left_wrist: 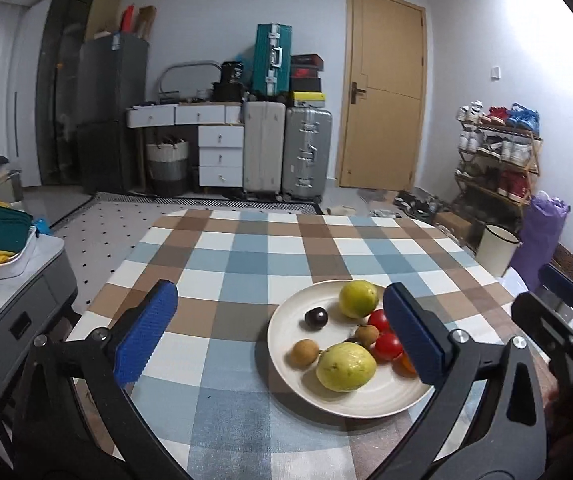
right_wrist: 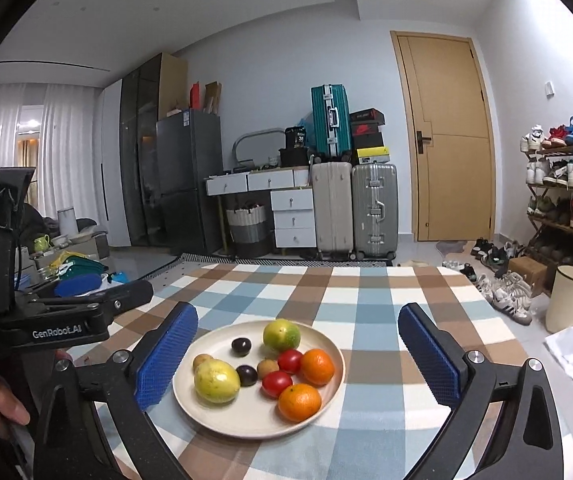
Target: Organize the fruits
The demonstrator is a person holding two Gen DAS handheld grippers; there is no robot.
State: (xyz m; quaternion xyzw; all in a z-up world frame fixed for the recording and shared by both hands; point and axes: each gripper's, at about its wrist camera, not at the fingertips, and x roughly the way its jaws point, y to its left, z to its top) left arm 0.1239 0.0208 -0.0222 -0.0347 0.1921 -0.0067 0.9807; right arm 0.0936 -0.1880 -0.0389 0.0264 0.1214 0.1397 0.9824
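Left tool [left_wrist: 282,334] gaping, empty; right tool [right_wrist: 298,354] gaping, empty. Plate [right_wrist: 222,420] of fruit ahead between right tool's fingers, on checked surface [right_wrist: 366,296].

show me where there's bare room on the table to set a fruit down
The checked tablecloth is bare beyond the plate to the far edge, and right of it past the right gripper. Left of the plate, the left gripper frames more bare cloth. The plate itself is crowded.

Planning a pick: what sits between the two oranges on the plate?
Nothing: in the right wrist view the upper orange and lower orange nearly touch on the plate.
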